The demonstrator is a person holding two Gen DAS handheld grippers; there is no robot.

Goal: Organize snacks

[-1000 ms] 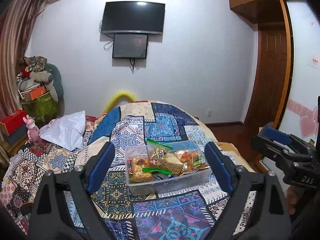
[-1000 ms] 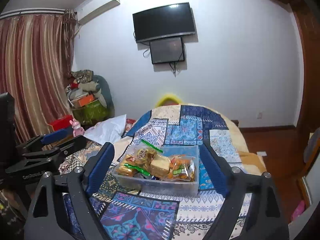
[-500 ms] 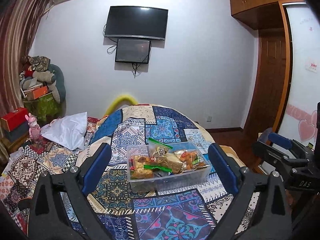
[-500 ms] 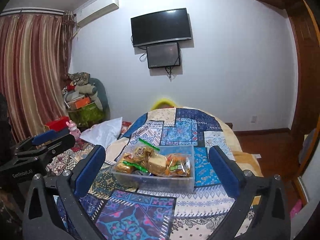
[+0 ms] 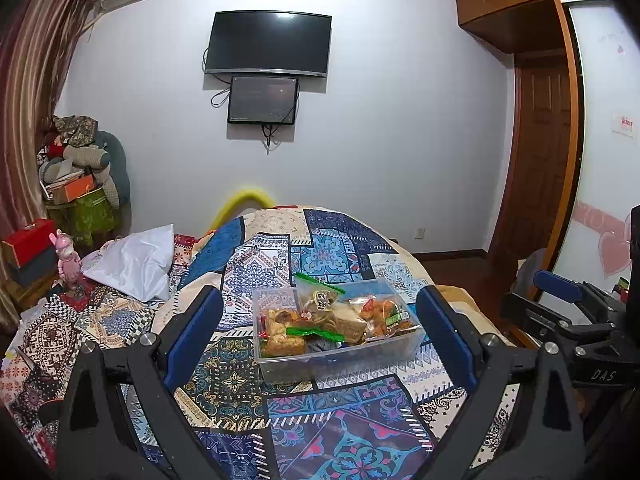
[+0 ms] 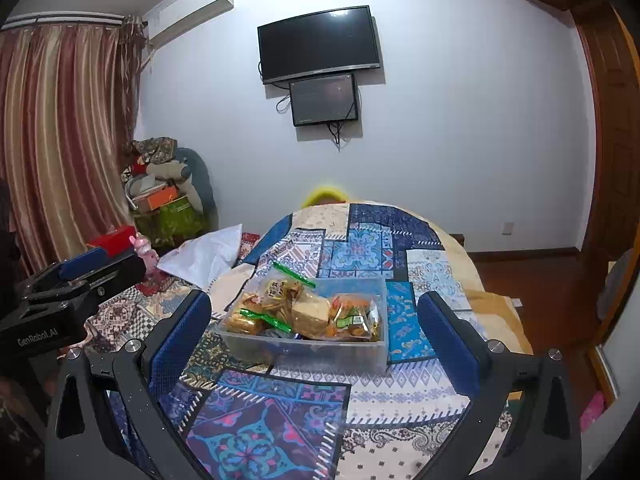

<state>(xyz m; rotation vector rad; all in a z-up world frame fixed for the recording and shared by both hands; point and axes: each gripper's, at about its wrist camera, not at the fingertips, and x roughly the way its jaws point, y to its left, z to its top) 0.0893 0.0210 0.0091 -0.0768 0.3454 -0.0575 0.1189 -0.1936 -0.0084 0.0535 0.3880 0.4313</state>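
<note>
A clear plastic bin (image 5: 340, 356) (image 6: 304, 348) sits on the patchwork quilt, holding several snack bags. Among them are a green-sealed zip bag of cookies (image 5: 320, 300) (image 6: 280, 288), a pale square cake (image 5: 348, 320) (image 6: 310, 312) and an orange packet (image 5: 384, 312) (image 6: 352, 316). My left gripper (image 5: 318, 296) is open, short of the bin, its blue pads framing it with nothing between them. My right gripper (image 6: 314, 300) is likewise wide open and empty, a little short of the bin. Each gripper shows at the edge of the other's view: right gripper (image 5: 556, 288), left gripper (image 6: 84, 264).
The quilt (image 5: 280, 408) covers a bed that drops off at the right toward a wooden floor and door (image 5: 540, 160). A white pillow (image 5: 136, 260) and a pink toy (image 5: 66, 256) lie at the left. Stacked boxes and bags (image 6: 164, 196) stand by the curtain.
Both grippers' jaws have spread wider, the right one more. The bin and its snacks have not moved.
</note>
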